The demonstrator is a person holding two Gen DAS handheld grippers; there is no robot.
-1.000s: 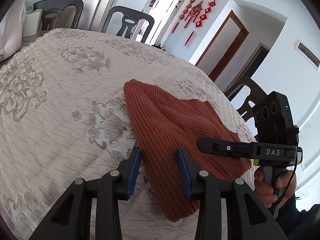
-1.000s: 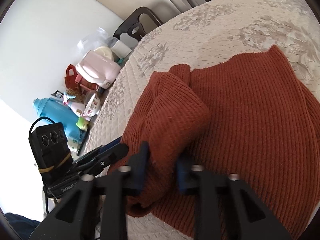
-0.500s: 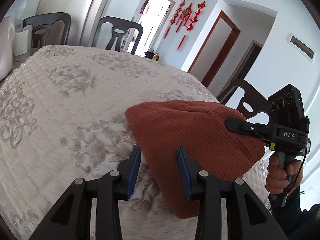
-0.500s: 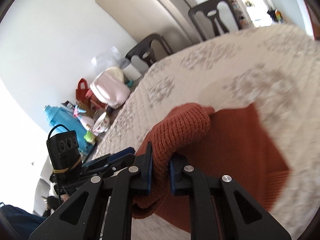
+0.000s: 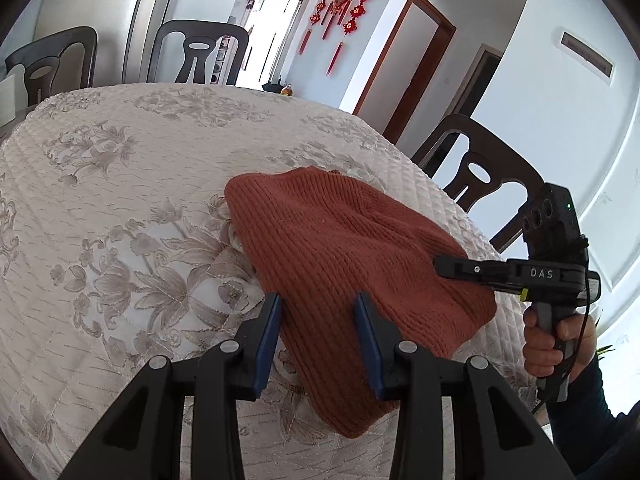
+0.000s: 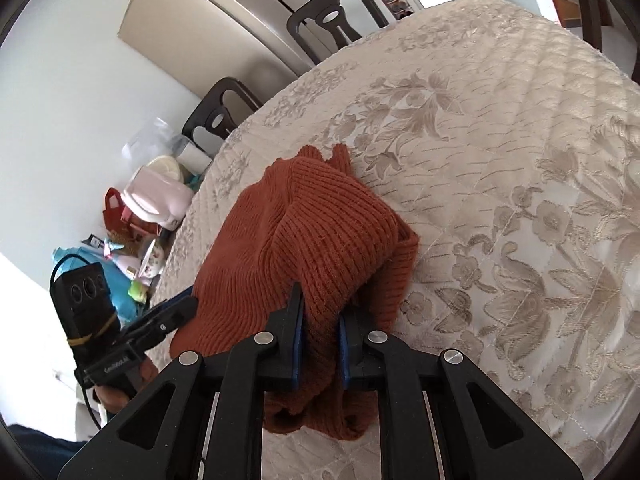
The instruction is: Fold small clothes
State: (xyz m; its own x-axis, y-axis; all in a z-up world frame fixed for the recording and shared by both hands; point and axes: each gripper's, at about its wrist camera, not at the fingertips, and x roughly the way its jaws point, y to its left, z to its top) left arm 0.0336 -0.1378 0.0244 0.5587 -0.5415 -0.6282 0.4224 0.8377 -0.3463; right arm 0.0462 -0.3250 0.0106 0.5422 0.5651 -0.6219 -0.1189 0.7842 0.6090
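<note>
On the surface with its cream flowered quilted cloth lies the rust-red ribbed knit sweater, bunched and partly folded over. The right gripper pinches a raised fold of it, its fingers having just opened a little. The left gripper stands half open, sweater between its fingers, not squeezed.

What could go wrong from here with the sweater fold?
1. The right gripper pinches only a bunched ridge of the rust knit sweater; the thick knit could slip out mid-fold.
2. The left gripper straddles the sweater's edge with jaws apart, not clamping, so that side may drag across the quilted tablecloth and skew the fold.
3. Layers bunch near the right gripper; the fold may land lumpy.
</note>
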